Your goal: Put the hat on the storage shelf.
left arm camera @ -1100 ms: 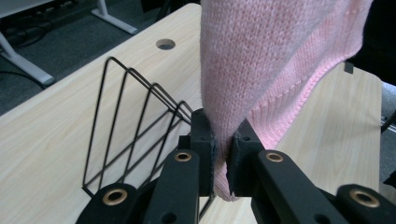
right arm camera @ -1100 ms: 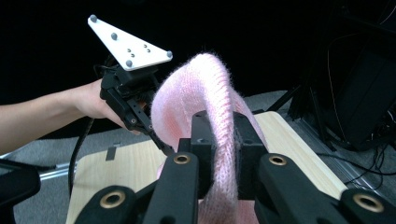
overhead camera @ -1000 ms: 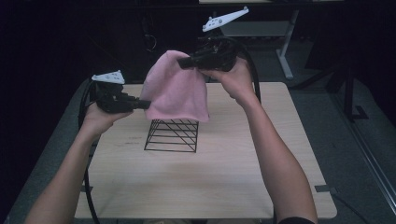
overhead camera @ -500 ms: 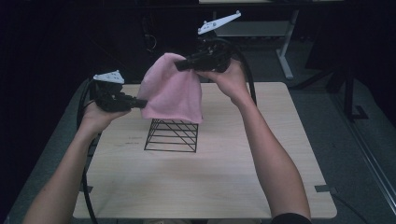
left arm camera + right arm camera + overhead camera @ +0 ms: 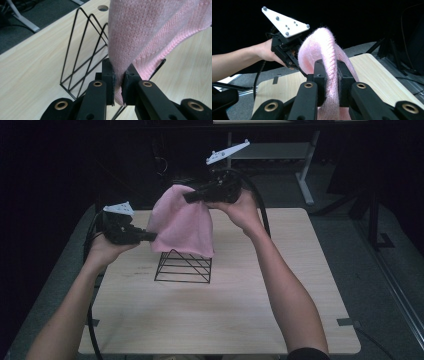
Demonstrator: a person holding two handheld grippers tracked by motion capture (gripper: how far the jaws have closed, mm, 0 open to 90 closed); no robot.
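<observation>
I hold the pink knit cloth (image 5: 182, 222) spread above the black wire rack (image 5: 183, 266) on the desk (image 5: 220, 315): my left tongs (image 5: 150, 236) clench its lower edge, my right tongs (image 5: 190, 197) clench the top fold higher up, so it hangs open, probably to drape over the rack.

A pale wooden table (image 5: 280, 315) stands on grey floor (image 5: 380, 285) in a dark room.

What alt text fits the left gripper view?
The left gripper is shut on a fold of pink knitted cloth that hangs down from above. Behind it a black wire rack stands on the light wooden table.
</observation>
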